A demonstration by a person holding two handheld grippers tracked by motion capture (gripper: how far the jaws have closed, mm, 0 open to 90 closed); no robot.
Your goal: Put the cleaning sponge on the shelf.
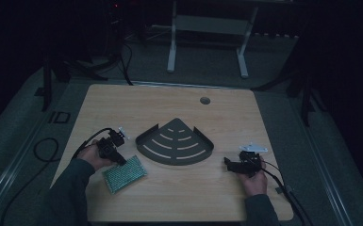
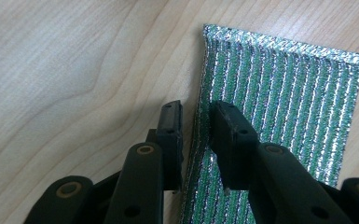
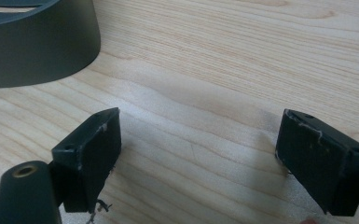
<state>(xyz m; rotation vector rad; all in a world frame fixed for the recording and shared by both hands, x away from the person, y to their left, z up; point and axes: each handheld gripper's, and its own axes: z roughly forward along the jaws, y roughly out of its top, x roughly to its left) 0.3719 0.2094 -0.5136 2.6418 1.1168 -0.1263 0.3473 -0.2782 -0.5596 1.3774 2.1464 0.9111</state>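
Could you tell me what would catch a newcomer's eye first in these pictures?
Most likely the glittery green-and-silver striped pad near the table's front left, whose edge stands between the narrowly parted jaws of the left gripper. Next comes the dark fan-shaped corner shelf with curved slots, lying flat at the middle of the wooden table. At the right, the right gripper hovers wide open over bare wood beside the shelf's curved wall.
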